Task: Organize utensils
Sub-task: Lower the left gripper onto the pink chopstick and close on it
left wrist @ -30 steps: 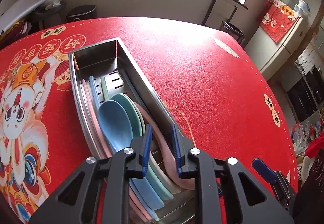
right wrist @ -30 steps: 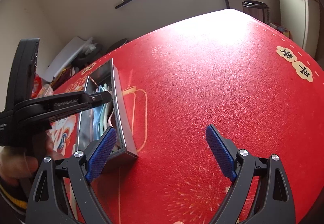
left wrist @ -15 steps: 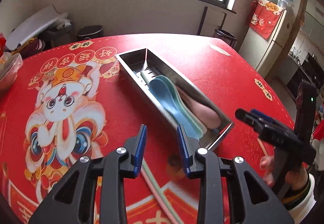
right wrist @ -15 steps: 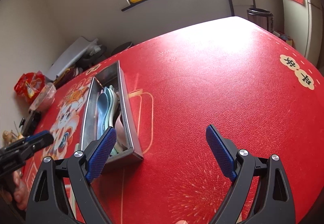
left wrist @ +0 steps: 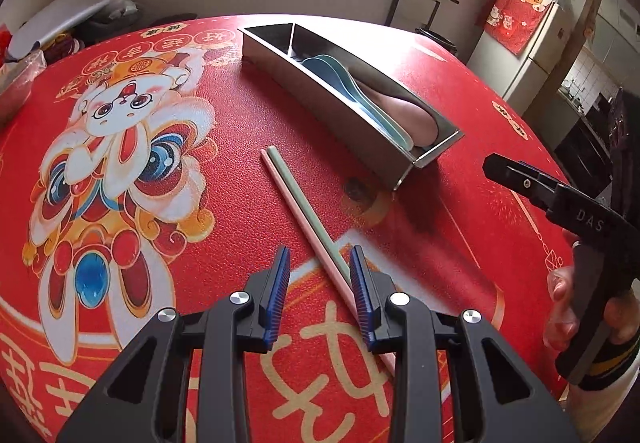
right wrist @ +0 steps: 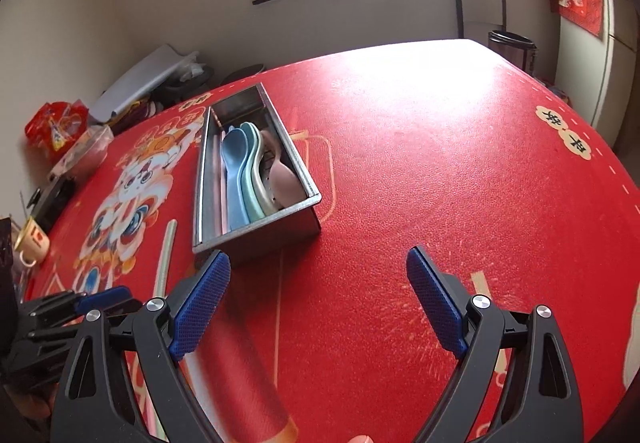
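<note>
A pink and a green chopstick (left wrist: 304, 211) lie side by side on the red tablecloth (left wrist: 460, 91). Their near ends run under the right finger of my left gripper (left wrist: 320, 283), which hangs just above them, open a little, with nothing pressed between its pads. Beyond them stands the steel utensil tray (left wrist: 328, 99). It holds blue and green spoons (right wrist: 236, 163), a pink spoon (right wrist: 282, 179) and thin sticks along its left wall. My right gripper (right wrist: 316, 259) is wide open and empty over bare cloth, near the tray's near end (right wrist: 260, 235). The left gripper (right wrist: 106, 297) shows at lower left there.
A mug (right wrist: 32, 239), a clear box (right wrist: 80, 151) and a red snack bag (right wrist: 56, 123) sit at the table's far left edge. A bin (right wrist: 512, 47) and a fridge (left wrist: 532, 43) stand beyond the table. A hand (left wrist: 568, 307) holds the right gripper (left wrist: 520, 179).
My left gripper has drawn back from over the tray to the cloth beside it, and the chopsticks now lie at its fingertips. Its jaws stand slightly wider. The right gripper has shifted, still wide open.
</note>
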The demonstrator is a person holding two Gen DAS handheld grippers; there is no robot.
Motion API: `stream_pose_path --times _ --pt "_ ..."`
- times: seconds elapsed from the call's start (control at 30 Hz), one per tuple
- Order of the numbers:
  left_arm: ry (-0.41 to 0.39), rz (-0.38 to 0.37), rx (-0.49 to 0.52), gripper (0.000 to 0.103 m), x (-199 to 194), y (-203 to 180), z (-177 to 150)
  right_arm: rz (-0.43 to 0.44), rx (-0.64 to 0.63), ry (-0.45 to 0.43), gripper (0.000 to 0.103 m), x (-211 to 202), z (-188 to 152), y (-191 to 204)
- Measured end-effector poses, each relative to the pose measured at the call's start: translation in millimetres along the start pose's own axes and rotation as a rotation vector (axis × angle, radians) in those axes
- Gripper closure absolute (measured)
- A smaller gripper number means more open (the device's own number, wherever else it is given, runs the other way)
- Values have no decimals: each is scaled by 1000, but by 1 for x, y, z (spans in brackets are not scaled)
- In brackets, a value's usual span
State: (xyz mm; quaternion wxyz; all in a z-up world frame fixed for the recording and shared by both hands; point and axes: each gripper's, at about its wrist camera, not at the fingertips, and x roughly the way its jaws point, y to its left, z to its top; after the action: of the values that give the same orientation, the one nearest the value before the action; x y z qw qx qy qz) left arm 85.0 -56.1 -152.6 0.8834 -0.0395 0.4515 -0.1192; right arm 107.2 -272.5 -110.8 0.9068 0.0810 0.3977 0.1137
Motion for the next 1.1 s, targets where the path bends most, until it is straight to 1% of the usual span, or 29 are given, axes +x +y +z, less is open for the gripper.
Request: stream_pose_path --times 0.1,0.2,0.23,0.5,0.67,0.77,0.97,1.03,1.1 --pt "5 17 11 73 2 -2 -6 -18 -24 -16 16 -8 -4 4" --pt "19 43 21 73 6 -3 -12 -14 -29 -13 16 -10 -6 7" --pt "10 45 19 73 5 -3 -13 -15 -31 -11 16 -10 -7 7" --pt "16 62 32 73 9 -11 -10 -5 -28 1 16 -7 -12 8" --pt "29 104 69 73 9 -14 -9 -7 -30 -4 16 -10 -11 6" --pt "42 123 81 72 6 -8 -12 -6 -25 -9 16 -12 -11 3" --pt "64 189 104 72 0 4 -18 3 -19 -2 16 -8 -12 3" --pt "61 168 78 72 -1 10 -18 8 -18 -1 16 -7 -13 4" --pt "59 165 66 73 -1 11 -18 11 -18 3 16 -6 -14 5"
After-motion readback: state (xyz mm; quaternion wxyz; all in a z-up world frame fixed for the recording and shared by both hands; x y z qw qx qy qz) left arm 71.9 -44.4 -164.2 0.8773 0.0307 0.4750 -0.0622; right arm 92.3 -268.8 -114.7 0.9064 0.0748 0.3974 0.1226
